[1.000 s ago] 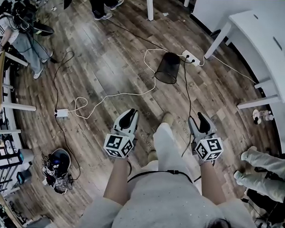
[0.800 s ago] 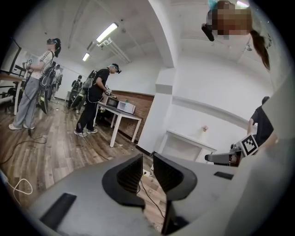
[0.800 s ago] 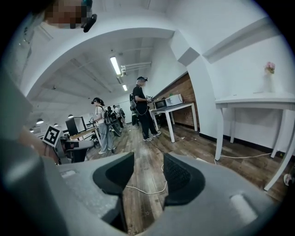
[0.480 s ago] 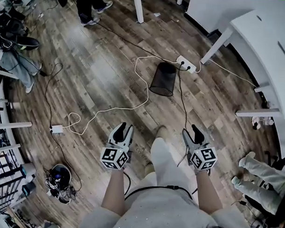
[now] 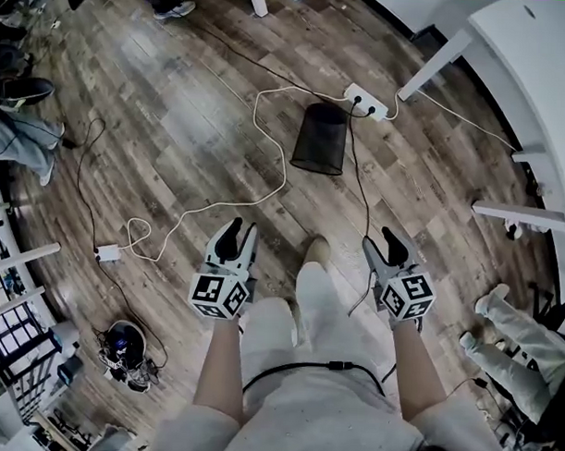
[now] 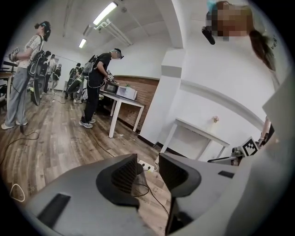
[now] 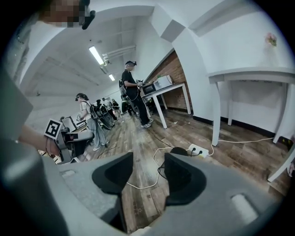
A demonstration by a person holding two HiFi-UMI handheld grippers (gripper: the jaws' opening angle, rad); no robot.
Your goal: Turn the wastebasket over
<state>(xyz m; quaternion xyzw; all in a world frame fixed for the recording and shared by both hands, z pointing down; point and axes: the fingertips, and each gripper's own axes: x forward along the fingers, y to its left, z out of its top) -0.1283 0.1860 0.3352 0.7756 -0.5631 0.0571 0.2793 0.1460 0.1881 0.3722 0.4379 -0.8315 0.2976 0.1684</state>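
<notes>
1. Wastebasket (image 5: 320, 140): black mesh, on the wooden floor (image 5: 175, 124), just beside a white power strip (image 5: 365, 101). It is well ahead of both tools and touched by neither.
2. Left tool (image 5: 241, 230): jaws partly apart, nothing between them; held above the floor.
3. Right tool (image 5: 378, 240): jaws wider apart, likewise empty. The person's leg (image 5: 313, 286) lies between the two tools.
</notes>
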